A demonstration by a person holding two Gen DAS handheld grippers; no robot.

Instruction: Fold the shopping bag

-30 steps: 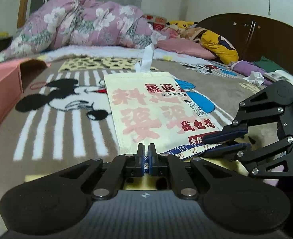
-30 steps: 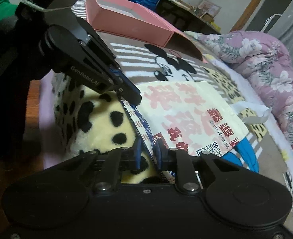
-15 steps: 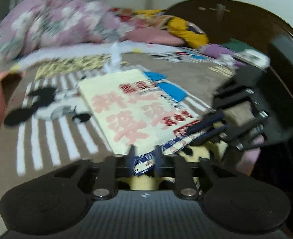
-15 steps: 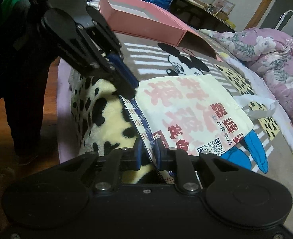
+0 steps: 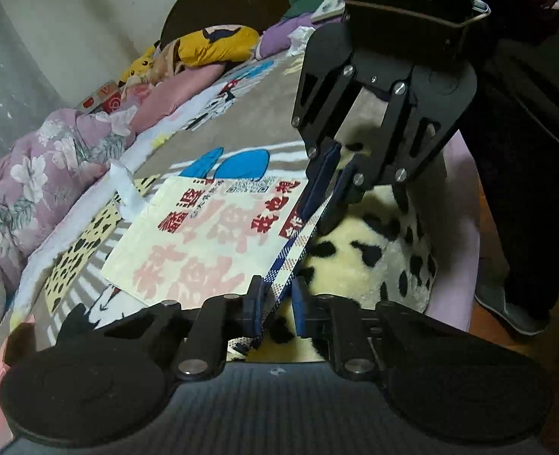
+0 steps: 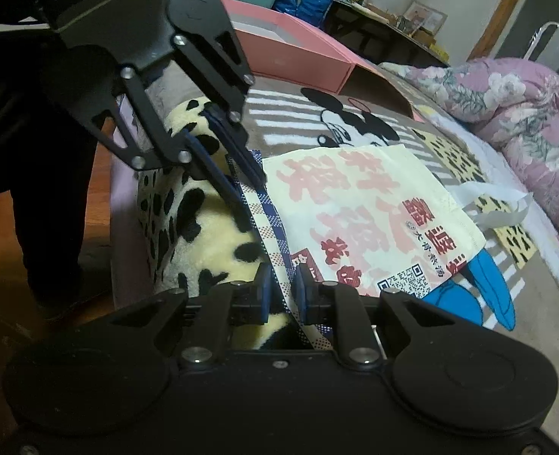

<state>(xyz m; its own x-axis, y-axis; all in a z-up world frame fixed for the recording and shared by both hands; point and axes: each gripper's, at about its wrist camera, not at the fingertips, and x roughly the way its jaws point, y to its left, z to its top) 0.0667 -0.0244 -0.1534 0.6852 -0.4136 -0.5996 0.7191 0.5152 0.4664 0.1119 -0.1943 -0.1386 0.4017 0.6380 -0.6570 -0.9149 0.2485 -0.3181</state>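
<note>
A cream shopping bag [image 5: 211,242] [image 6: 362,208] with pink and red print lies flat on the bed, its white handle [image 6: 488,197] at the far end. Its blue checkered bottom edge [image 5: 294,246] [image 6: 268,223] is lifted off the bed and stretched between both grippers. My left gripper [image 5: 275,295] [image 6: 251,191] is rolled onto its side; its jaws are closing, with one end of that edge between the pads. My right gripper [image 6: 281,284] [image 5: 317,220] is shut on the other end of the edge.
A spotted yellow plush cover [image 5: 366,254] [image 6: 196,220] hangs over the bed's near edge below the grippers. A pink box [image 6: 298,53] stands at one side, a floral quilt [image 6: 526,113] at the far side. A person's dark trousers [image 5: 526,189] stand close by.
My left gripper rolled far onto its side and shifted a little; its jaws opened and then narrowed again around the checkered edge. The right gripper kept its grip and place.
</note>
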